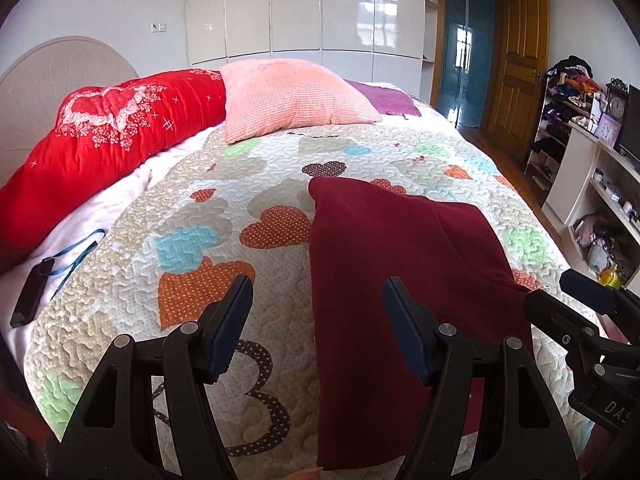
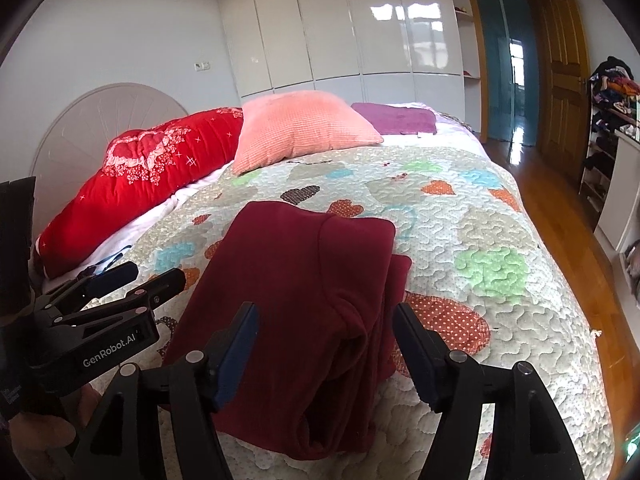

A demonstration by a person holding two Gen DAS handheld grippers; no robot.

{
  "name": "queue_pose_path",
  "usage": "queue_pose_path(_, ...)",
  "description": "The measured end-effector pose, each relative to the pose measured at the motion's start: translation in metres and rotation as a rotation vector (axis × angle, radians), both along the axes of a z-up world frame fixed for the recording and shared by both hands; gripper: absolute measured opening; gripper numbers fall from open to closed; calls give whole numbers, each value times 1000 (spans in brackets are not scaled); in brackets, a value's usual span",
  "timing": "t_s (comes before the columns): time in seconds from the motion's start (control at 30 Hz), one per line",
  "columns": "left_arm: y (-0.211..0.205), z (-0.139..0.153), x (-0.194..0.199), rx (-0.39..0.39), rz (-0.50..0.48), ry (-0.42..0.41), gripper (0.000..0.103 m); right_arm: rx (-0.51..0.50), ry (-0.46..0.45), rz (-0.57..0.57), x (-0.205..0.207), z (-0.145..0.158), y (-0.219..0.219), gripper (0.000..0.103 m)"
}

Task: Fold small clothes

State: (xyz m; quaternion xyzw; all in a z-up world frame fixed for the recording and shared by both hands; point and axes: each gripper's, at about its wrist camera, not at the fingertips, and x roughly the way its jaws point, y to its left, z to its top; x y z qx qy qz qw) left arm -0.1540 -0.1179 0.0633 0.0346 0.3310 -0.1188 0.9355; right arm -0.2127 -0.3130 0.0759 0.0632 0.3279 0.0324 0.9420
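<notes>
A dark red garment (image 1: 400,280) lies folded lengthwise on the heart-patterned quilt (image 1: 240,208); it also shows in the right wrist view (image 2: 304,300), with a folded layer along its right side. My left gripper (image 1: 318,316) is open and empty, above the garment's left edge. My right gripper (image 2: 326,344) is open and empty, above the garment's near right part. The right gripper shows at the right edge of the left wrist view (image 1: 560,292), and the left gripper at the left of the right wrist view (image 2: 148,276).
A red bolster (image 1: 100,152), a pink pillow (image 1: 292,96) and a purple cloth (image 1: 388,98) lie at the head of the bed. A black device with a blue cord (image 1: 32,296) lies at the left edge. Shelves with clutter (image 1: 592,168) stand right, beside wooden floor (image 2: 560,216).
</notes>
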Motion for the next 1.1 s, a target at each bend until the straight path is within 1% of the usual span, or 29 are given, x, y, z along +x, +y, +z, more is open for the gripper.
queue_pose_path(0.33, -1, -5, 0, 3, 0, 8, 68, -7, 28, 4, 4, -8, 1, 67)
queue_pose_path(0.6, -1, -7, 0, 9, 1, 8, 68, -9, 72, -11, 10, -17, -1, 69)
queue_pose_path(1.1, -6, -12, 3, 34, -11, 7, 68, -20, 90, -6, 15, -20, -3, 69)
